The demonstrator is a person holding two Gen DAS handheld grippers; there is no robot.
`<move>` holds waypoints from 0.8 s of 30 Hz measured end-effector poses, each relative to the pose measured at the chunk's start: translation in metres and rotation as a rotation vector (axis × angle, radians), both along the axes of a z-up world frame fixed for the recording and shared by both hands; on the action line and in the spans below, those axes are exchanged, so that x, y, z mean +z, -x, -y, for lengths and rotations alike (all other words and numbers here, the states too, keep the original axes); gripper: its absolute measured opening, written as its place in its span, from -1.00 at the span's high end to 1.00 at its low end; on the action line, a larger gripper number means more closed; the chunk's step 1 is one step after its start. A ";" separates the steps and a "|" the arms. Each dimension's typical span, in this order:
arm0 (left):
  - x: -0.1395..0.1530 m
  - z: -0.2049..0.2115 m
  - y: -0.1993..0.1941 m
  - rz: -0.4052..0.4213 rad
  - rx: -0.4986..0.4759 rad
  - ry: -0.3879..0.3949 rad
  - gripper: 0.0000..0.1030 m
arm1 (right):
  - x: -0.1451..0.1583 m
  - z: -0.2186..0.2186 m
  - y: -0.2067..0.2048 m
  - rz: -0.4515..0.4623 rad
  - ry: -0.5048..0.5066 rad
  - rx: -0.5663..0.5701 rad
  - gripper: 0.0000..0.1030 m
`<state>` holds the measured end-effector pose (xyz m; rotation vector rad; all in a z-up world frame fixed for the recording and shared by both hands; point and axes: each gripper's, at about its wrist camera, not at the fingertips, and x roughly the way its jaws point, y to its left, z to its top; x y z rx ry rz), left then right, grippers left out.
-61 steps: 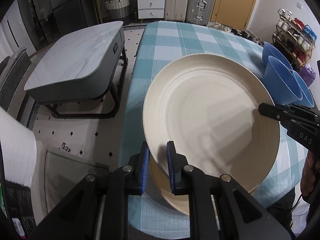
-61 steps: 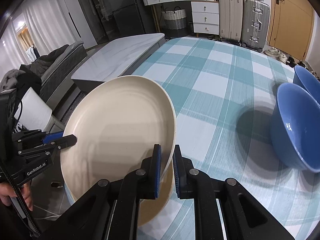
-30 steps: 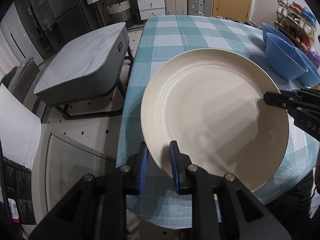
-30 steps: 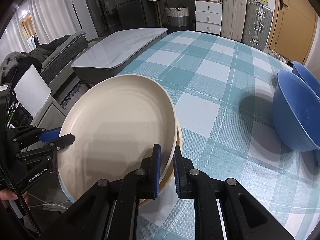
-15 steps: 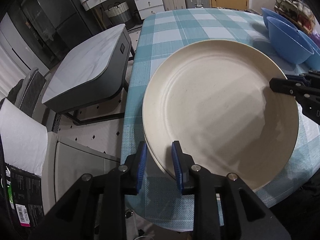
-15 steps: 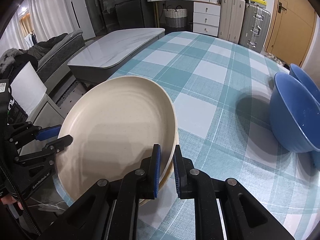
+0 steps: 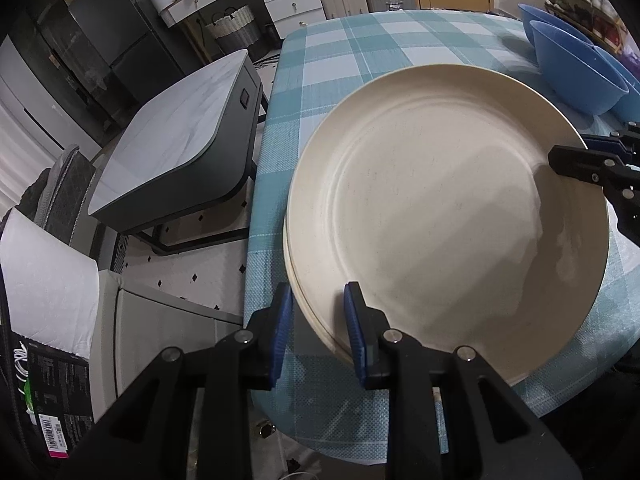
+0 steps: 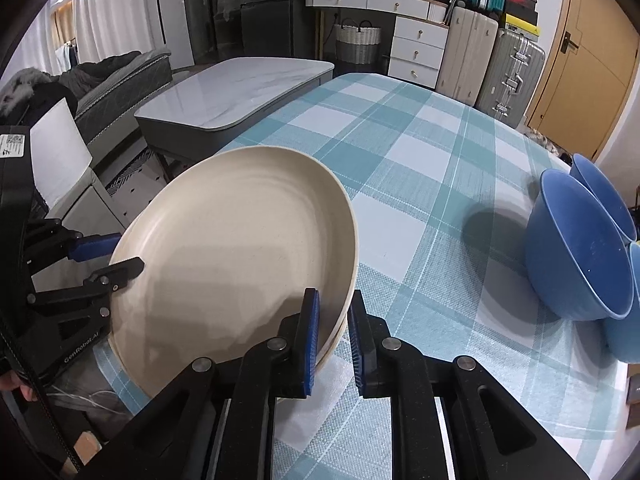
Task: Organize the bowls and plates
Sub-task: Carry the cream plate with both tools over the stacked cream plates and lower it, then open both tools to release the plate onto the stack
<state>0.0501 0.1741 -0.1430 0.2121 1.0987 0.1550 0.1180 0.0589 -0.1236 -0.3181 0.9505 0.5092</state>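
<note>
Left gripper [image 7: 316, 312] straddles the near-left rim of the cream plate [image 7: 440, 208]; its blue pads stand apart with a visible gap to the rim on the outer side, so open around it, not pressing. Right gripper [image 8: 334, 328] is at the plate's [image 8: 236, 248] right rim, pads close on either side of the stacked edges, clamped on the plate. Top plate sits nested on a second cream plate [image 7: 316, 320] underneath, only its edge showing at the near side; the stack lies at the near-left corner of the counter [image 8: 420, 184], which has a teal-and-white checked cloth. In the left wrist view the right gripper's black fingers show at the plate's right edge. Further right, well apart from the plates, blue bowls [image 8: 576, 248] sit clustered, touching or overlapping each other. Beyond the counter's left edge: a grey marble-top low table [image 7: 172, 136]; far back, white drawers [image 8: 416, 48], a woven basket [image 8: 358, 40] and suitcases [image 8: 512, 76].
</note>
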 end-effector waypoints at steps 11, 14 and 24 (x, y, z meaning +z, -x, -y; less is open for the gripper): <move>0.003 -0.005 0.003 0.015 0.026 0.036 0.50 | -0.007 -0.005 -0.002 -0.079 0.055 0.092 0.63; 0.005 -0.007 0.004 0.026 0.029 0.045 0.50 | -0.013 -0.005 -0.007 -0.137 0.050 0.102 0.62; 0.012 -0.010 0.006 0.046 0.035 0.085 0.48 | -0.021 -0.009 -0.015 -0.186 0.109 0.142 0.59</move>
